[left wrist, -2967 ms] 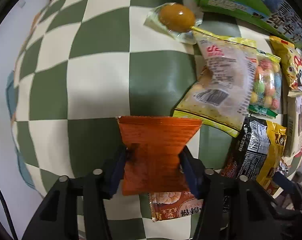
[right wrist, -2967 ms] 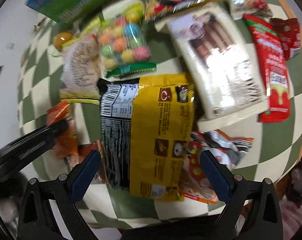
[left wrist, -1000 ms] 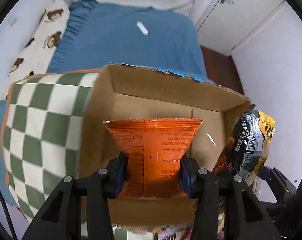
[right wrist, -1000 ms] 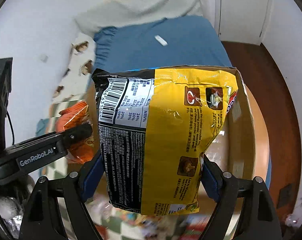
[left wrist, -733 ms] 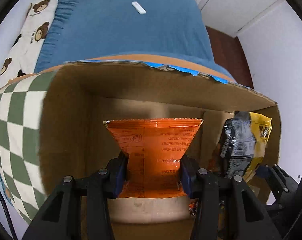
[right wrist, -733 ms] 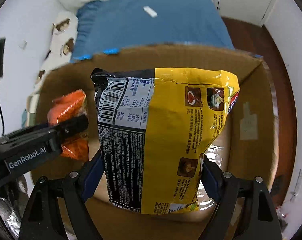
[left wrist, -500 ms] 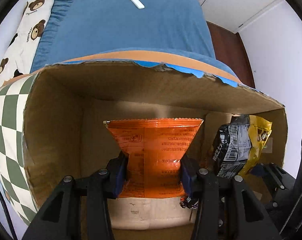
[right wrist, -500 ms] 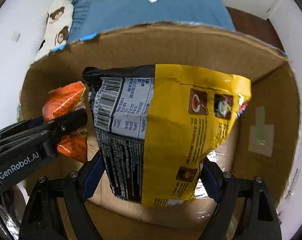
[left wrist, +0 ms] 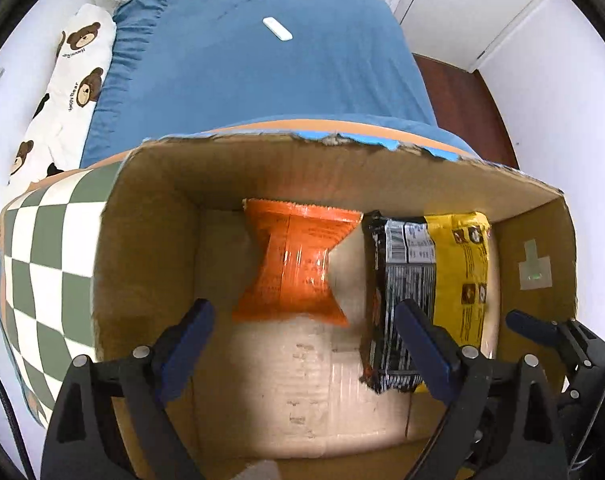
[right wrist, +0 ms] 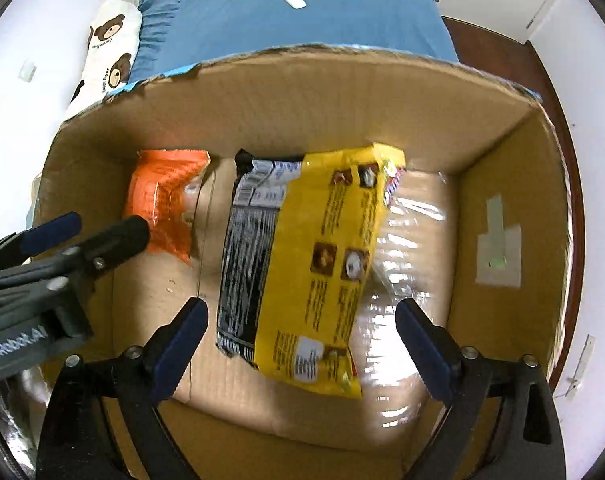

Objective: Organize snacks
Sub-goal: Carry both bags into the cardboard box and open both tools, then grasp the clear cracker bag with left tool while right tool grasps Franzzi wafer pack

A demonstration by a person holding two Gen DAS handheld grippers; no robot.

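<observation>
An orange snack packet (left wrist: pixel 298 270) lies free inside the open cardboard box (left wrist: pixel 150 216), beyond my left gripper (left wrist: pixel 302 336), whose jaws stand wide open and empty over the box. A yellow and black snack bag (right wrist: pixel 302 264) lies free in the box to the right of the orange packet (right wrist: pixel 162 204). My right gripper (right wrist: pixel 298 332) is open and empty, above the bag's near end. The bag also shows in the left wrist view (left wrist: pixel 426 292). The left gripper's fingers (right wrist: pixel 110 240) reach in from the left of the right wrist view.
The box (right wrist: pixel 502 140) stands on a green and white checked tablecloth (left wrist: pixel 46 248). Behind it is a bed with a blue sheet (left wrist: pixel 262 64), a bear-print pillow (left wrist: pixel 62 84) and a small white object (left wrist: pixel 277 34). White doors and dark wood floor are at the right.
Both grippers opened over the box. The orange packet and the yellow and black bag dropped out of the jaws and now lie inside the box.
</observation>
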